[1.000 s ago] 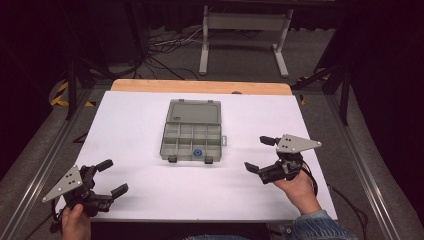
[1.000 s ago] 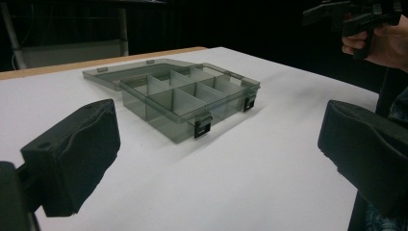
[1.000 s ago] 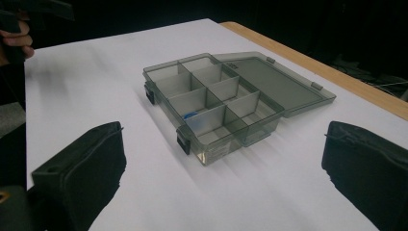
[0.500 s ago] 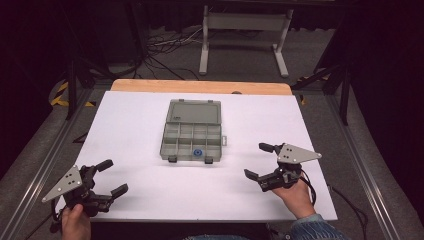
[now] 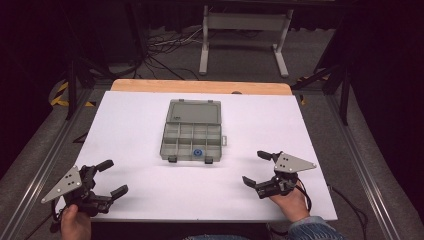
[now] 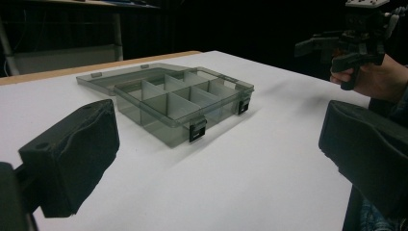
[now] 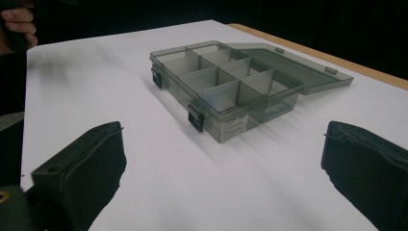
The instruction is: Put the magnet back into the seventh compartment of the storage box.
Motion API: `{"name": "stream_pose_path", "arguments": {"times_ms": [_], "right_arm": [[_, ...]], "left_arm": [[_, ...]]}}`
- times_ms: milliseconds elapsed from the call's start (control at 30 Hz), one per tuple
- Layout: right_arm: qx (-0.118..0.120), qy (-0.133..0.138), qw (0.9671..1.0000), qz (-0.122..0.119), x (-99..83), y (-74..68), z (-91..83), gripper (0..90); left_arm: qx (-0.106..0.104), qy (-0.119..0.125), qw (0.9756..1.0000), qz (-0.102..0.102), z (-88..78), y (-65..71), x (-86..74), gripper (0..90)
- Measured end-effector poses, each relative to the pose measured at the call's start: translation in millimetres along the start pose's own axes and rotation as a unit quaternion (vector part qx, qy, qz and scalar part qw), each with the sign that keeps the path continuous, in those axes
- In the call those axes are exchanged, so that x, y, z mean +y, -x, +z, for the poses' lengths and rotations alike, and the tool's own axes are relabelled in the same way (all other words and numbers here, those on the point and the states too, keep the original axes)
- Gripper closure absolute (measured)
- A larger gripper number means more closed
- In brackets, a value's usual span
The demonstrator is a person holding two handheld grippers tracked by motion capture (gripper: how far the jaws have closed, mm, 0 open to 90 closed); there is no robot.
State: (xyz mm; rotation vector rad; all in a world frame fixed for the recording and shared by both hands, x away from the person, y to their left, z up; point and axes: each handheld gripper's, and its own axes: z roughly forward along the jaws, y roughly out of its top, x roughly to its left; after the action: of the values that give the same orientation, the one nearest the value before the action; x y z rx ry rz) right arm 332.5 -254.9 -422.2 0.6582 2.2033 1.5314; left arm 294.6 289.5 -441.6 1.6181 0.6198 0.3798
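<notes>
A grey see-through compartment box [image 5: 192, 136] lies open in the middle of the white table, its lid folded flat toward the far side. A small blue ring [image 5: 198, 152] rests in a front compartment. The same box [image 6: 178, 100] appears ahead of the left gripper, and as the box [image 7: 231, 86] ahead of the right gripper. My left gripper [image 5: 112, 177] is held near the front left corner, open and holding nothing. My right gripper [image 5: 256, 168] hovers at the front right, open and holding nothing, and is seen as the other gripper [image 6: 337, 45] in the left gripper view.
The white sheet [image 5: 130, 120] covers the table, with a wooden edge [image 5: 200, 86] along the far side. Metal rails [image 5: 30, 180] run along both sides. A stand's white legs [image 5: 240, 35] and cables lie on the floor beyond.
My right gripper has drawn back toward the front edge of the table and a little to the right. The left gripper and the box have stayed put.
</notes>
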Motion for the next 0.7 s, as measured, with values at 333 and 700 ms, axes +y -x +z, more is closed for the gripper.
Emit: {"name": "stream_pose_path", "arguments": {"times_ms": [333,700], "right_arm": [[0.0,0.013,0.9999,0.006,-15.3,-9.1,7.4,2.8],[-0.004,0.015,0.9989,0.045,-27.1,-1.1,12.8,2.2]], "left_arm": [[0.001,-0.002,1.0,0.002,0.3,0.7,0.0,1.3],[-0.007,0.002,1.0,0.004,0.3,0.0,0.7,1.3]]}}
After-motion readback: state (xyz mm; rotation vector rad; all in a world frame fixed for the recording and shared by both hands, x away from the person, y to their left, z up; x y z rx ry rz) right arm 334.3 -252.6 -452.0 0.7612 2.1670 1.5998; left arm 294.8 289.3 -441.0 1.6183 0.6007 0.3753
